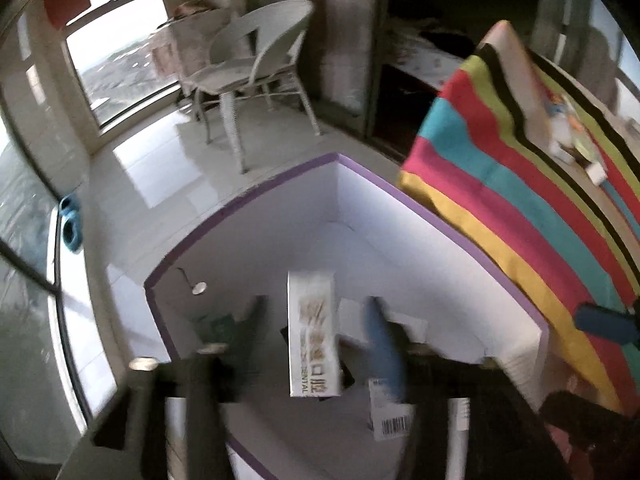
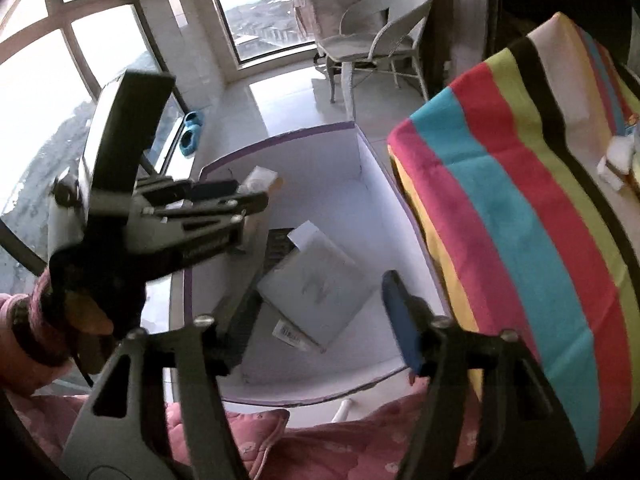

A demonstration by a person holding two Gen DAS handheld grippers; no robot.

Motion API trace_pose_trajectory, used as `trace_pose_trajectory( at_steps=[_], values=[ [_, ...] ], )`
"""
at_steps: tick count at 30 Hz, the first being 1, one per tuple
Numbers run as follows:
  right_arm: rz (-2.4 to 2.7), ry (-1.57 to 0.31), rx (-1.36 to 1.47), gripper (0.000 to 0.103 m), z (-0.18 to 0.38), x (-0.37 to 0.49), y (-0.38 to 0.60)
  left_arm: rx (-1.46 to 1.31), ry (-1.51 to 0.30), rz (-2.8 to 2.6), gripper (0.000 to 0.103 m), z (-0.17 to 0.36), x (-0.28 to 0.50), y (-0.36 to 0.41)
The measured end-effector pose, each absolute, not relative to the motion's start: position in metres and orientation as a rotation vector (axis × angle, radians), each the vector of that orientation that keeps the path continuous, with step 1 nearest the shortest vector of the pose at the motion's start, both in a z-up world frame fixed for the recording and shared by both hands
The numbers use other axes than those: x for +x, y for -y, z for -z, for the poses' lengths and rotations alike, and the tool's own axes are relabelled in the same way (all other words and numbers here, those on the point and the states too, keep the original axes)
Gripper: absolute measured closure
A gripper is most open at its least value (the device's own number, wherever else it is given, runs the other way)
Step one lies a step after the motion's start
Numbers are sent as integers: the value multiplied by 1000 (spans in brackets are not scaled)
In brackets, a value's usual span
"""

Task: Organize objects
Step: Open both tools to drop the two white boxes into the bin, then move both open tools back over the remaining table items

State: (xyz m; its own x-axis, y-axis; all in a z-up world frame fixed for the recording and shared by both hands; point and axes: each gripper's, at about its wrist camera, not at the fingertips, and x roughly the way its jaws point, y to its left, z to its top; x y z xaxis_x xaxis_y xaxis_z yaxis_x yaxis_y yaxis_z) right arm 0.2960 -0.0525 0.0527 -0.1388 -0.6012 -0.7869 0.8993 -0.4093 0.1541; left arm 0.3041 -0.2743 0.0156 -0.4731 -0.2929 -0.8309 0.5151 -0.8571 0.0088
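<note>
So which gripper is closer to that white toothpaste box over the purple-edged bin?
Left. The left gripper has the toothpaste box between its open jaws above the bin; the right gripper hangs farther back, near the bin's edge.

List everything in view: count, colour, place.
carton: 1, white with purple rim, on the floor beside the striped cloth
flat box: 1, pale grey with barcode label, lying in the carton
long box: 1, white with gold print, between the left gripper's fingers, gaps either side
striped cloth: 1, multicoloured, right of the carton
chair: 1, white, by the window
slippers: 2, blue, by the window
quilt: 1, pink, nearest the camera
left gripper: 1, open, over the carton
right gripper: 1, open, over the flat box
</note>
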Motion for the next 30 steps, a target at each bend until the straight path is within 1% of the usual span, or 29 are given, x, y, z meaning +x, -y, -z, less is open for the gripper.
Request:
trace_pose_trajectory(
  at_steps=[1, 3, 8, 12, 15, 18, 20, 23, 26, 30],
  values=[
    [1774, -416, 991, 30, -52, 291, 48, 1231, -337, 2322, 27, -18, 301, 274],
    [1799, -345, 1012, 27, -52, 273, 32, 1203, -325, 2337, 24, -23, 292, 268],
    [1954, -182, 1057, 27, -57, 221, -29, 1220, -290, 2433, 22, -27, 255, 231],
    [2180, -146, 1102, 27, -55, 176, -97, 1271, -245, 2561, 22, -22, 211, 181],
    [2318, -112, 1204, 26, -47, 137, -145, 1333, -197, 2651, 22, -19, 167, 141],
    [2390, -97, 1270, 26, -39, 96, -174, 1383, -134, 2728, 22, -15, 123, 103],
    [2415, -114, 1313, 25, -32, 67, -181, 1382, -84, 2741, 22, -12, 96, 85],
    [2435, -134, 1288, 23, -30, 31, -176, 1387, -27, 2733, 22, -5, 56, 68],
    [2420, -103, 1272, 20, -30, -5, -162, 1367, 13, 2754, 21, -5, 27, 61],
    [2449, -93, 1256, 17, -28, -52, -143, 1336, 127, 2778, 21, -9, -7, 50]
  ],
)
